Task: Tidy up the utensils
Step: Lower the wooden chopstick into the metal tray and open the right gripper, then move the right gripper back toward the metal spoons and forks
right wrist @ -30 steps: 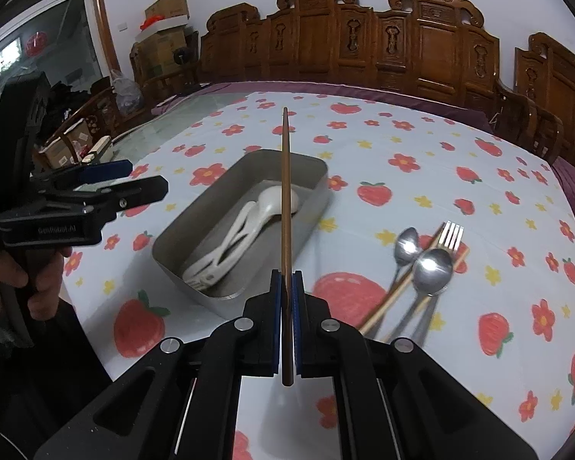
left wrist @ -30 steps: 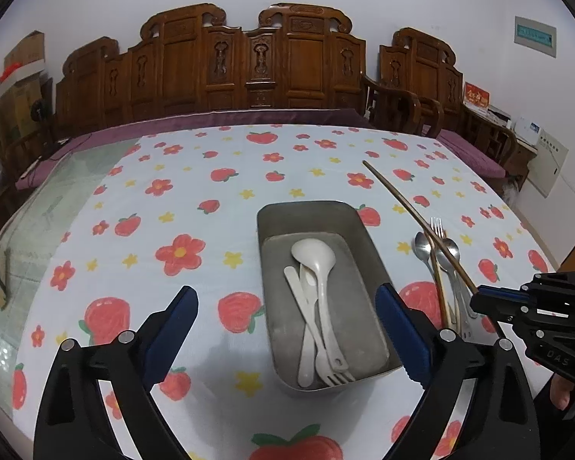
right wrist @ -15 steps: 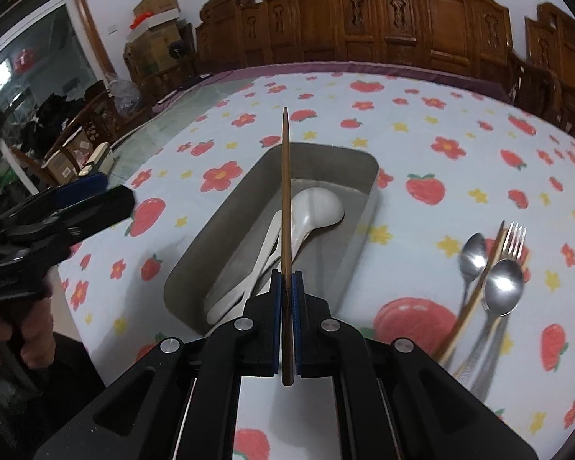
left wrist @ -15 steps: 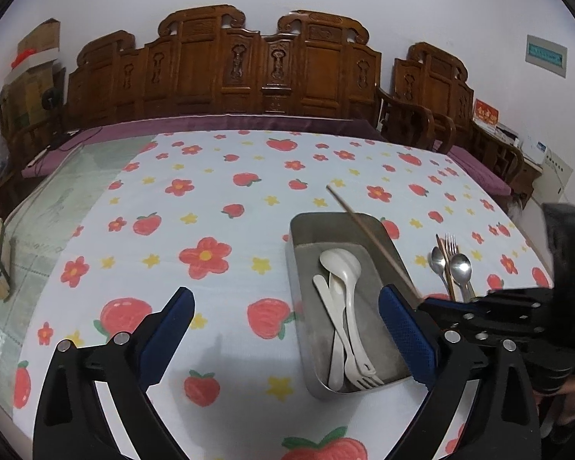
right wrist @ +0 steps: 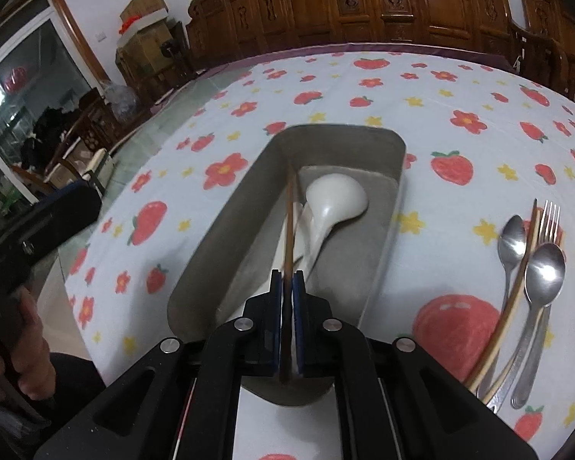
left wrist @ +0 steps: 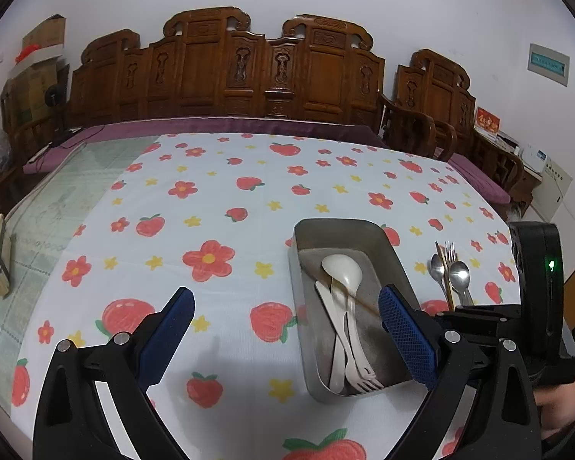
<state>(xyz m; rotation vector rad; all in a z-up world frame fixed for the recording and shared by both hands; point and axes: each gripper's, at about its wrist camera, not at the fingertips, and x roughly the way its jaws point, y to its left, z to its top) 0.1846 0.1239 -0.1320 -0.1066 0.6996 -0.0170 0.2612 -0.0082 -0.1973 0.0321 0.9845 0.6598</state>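
- The right gripper (right wrist: 287, 287) is clamped on 1 thin wooden chopstick (right wrist: 289, 222), pinched near its back end between blue pads, jaws almost touching.
- The chopstick points forward and down into a grey metal tray (right wrist: 387, 222); its tip is at the tray's far left inner wall, though whether it touches is unclear.
- The stick looks light, rigid and smooth. Held this near 1 end, it would probably swing or slip if the pinch loosened.
- In the tray lie white plastic utensils: a round-bowled ladle (right wrist: 335, 201), plus a fork (left wrist: 358, 372) and another long handle beside it. All look light and glossy.
- The tray is a rectangular pan with rounded corners and a dull, brushed finish.
- Right of the tray, on the cloth, lie 2 shiny steel spoons (right wrist: 544, 272), a steel fork (right wrist: 550, 216) and a second chopstick (right wrist: 517, 283), overlapping. The steel pieces look heavier and slippery; their slim handles seem best to grip.
- The left gripper (left wrist: 287, 329) hangs wide open, holding nothing, above the tablecloth (left wrist: 211, 207), a thin white fabric printed with strawberries and flowers.
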